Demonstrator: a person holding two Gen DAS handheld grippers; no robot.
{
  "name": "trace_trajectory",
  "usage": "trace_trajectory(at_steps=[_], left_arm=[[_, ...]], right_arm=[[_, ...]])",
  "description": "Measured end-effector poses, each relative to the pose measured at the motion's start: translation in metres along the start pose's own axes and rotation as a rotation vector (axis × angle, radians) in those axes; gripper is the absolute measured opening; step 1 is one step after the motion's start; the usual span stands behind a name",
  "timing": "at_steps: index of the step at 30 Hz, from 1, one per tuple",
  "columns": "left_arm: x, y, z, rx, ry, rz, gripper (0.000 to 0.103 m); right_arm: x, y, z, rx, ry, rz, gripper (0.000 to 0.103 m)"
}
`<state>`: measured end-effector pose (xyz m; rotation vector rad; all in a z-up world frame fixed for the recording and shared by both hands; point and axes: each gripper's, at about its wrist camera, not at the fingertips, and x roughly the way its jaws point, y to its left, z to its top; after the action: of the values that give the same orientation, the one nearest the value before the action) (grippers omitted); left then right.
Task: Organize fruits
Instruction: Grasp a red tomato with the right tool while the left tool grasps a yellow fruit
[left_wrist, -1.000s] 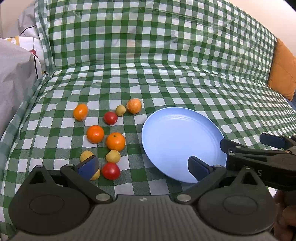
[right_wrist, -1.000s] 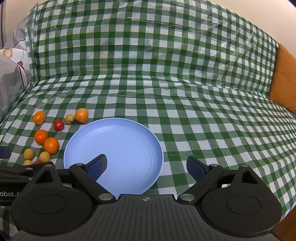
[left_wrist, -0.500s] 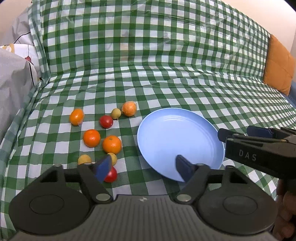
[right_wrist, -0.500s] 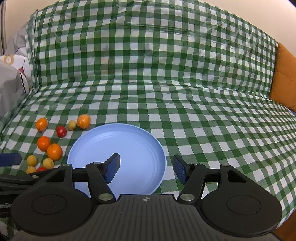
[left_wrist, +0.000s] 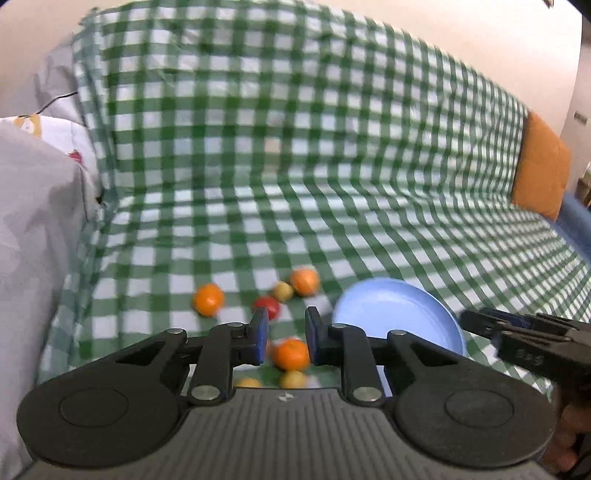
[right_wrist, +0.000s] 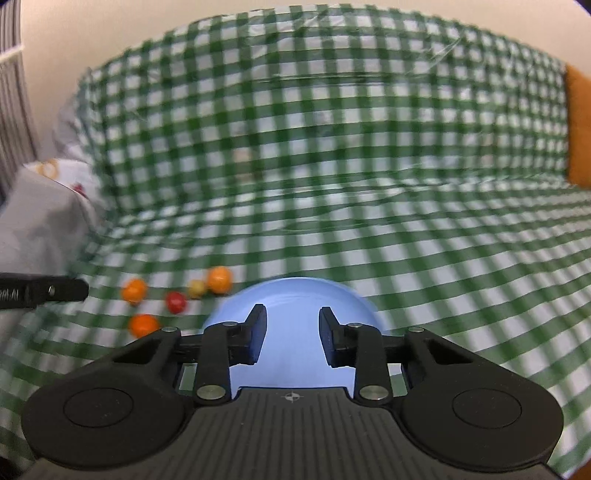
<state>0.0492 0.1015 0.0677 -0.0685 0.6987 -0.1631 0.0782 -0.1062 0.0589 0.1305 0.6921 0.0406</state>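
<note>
Both tongs, left gripper (left_wrist: 284, 338) and right gripper (right_wrist: 289, 338), wide apart a second ago, are closing on nothing, the left apparently above the oranges (left_wrist: 292, 353), the right over the blue plate (right_wrist: 295, 354).

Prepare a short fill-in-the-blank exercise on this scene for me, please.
1. The plate is coloured ___.
2. The cloth is checked white and ___.
3. In both views, the red fruit lies to the ___ of the plate.
Missing words: blue; green; left.
</note>
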Motion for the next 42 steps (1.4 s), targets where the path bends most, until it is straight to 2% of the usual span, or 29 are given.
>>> trace_trajectory(at_steps=[2,4,6,9,15,20,22,24,33,35,36,39,42], left_arm=[[0.007,0.033,-0.004,-0.176,0.064,0.029,0.024],[0.01,0.054,-0.004,-0.283,0.073,0.034,0.024],[0.015,0.067,-0.005,-0.337,0.103,0.056,0.024],[0.032,0.073,-0.008,-0.376,0.197,0.032,0.024],[0.059,0.069,-0.014,-0.321,0.297,0.013,0.025],[0.079,0.053,-0.02,-0.265,0.35,0.017,0.034],[0.086,0.048,-0.021,-0.253,0.365,0.026,0.042],[0.092,0.046,-0.022,-0.252,0.377,0.028,0.043],[0.117,0.03,-0.029,-0.17,0.443,0.094,0.043],[0.12,0.027,-0.03,-0.149,0.449,0.099,0.035],[0.121,0.026,-0.03,-0.135,0.449,0.099,0.026],[0.116,0.024,-0.028,-0.108,0.415,0.122,0.025],[0.111,0.031,-0.026,-0.132,0.393,0.128,0.025]], right_arm=[[0.001,0.007,0.0,0.005,-0.005,0.032,0.032],[0.003,0.015,-0.001,-0.01,-0.012,0.067,0.033],[0.011,0.027,-0.002,-0.023,0.01,0.114,0.033],[0.023,0.05,-0.011,-0.059,0.053,0.192,0.033],[0.054,0.097,-0.034,-0.18,0.148,0.265,0.033],[0.077,0.113,-0.041,-0.213,0.207,0.271,0.034],[0.084,0.115,-0.045,-0.223,0.231,0.268,0.034],[0.095,0.119,-0.049,-0.245,0.264,0.254,0.034],[0.111,0.125,-0.053,-0.268,0.3,0.275,0.034],[0.112,0.127,-0.054,-0.274,0.306,0.287,0.032],[0.111,0.127,-0.055,-0.276,0.305,0.294,0.032],[0.108,0.127,-0.052,-0.277,0.285,0.292,0.031],[0.101,0.121,-0.048,-0.264,0.265,0.288,0.031]])
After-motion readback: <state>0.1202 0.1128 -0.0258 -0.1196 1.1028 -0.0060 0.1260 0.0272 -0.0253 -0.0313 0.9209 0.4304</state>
